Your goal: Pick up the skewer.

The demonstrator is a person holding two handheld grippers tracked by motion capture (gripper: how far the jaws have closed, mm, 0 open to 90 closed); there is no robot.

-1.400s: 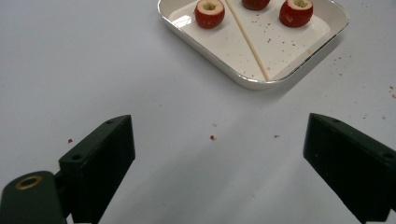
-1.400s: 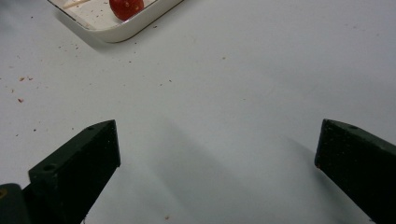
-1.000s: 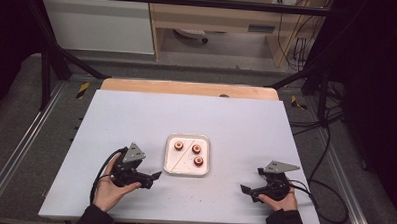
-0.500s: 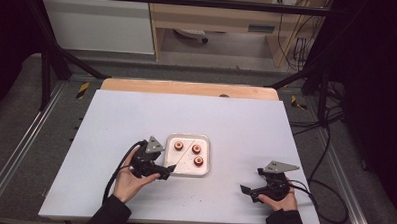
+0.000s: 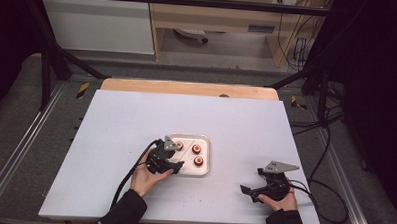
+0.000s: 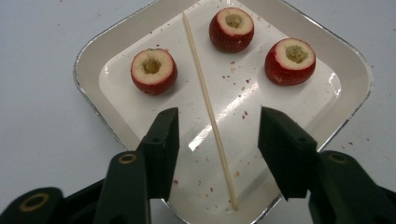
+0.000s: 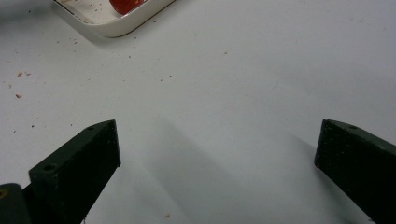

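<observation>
- The left hand-held gripper point(image 6: 215, 135) has come in from the bare worktop point(image 5: 110, 139) to hang over the near edge of the tray point(image 6: 88, 56).
- Its jaws have just been closing and now stand about half apart, 1 on each side of the wooden skewer point(image 6: 209, 112); neither pad touches it yet.
- The skewer lies flat along the middle of the tray, its near tip by the tray's near rim.
- 3 cored red fruits point(image 6: 153, 71) sit in the tray's far half: 1 to the left of the skewer, 2 to its right.
- The right hand-held gripper point(image 5: 258, 190) rests on the worktop well to the right of the tray, jaws wide apart and empty.
- Judgement: picking up the skewer is the step in hand; the narrowing jaws suggest the pinch is close.
</observation>
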